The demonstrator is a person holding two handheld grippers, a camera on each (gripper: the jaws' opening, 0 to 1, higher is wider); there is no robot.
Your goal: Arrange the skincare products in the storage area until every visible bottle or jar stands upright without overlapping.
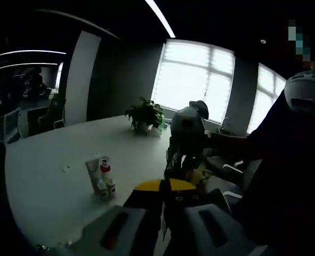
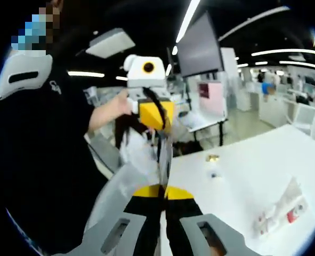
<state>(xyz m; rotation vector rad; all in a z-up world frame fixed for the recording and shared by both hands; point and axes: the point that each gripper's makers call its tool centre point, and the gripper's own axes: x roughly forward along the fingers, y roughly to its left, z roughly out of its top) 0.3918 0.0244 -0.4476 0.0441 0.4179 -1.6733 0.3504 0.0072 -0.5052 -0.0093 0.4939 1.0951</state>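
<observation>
A tight cluster of skincare products (image 1: pixel 101 176) stands on the white table (image 1: pixel 50 160): a white tube, a bottle with a red cap and small jars. In the right gripper view the same products (image 2: pixel 282 210) sit at the lower right. My left gripper (image 1: pixel 165 188) is held well above and short of them, its yellow-tipped jaws together and holding nothing. My right gripper (image 2: pixel 165 192) is likewise shut and empty, off the table's edge. The two grippers face each other: the right gripper (image 1: pixel 181 160) shows ahead of the left, and the left gripper (image 2: pixel 158 128) ahead of the right.
A potted plant (image 1: pixel 144 114) stands at the table's far side near the windows. Two small items (image 2: pixel 213 158) lie on the table (image 2: pixel 253 165) beyond the products. A person in dark clothes (image 2: pixel 45 160) stands close by. Chairs (image 1: pixel 226 170) line the table edge.
</observation>
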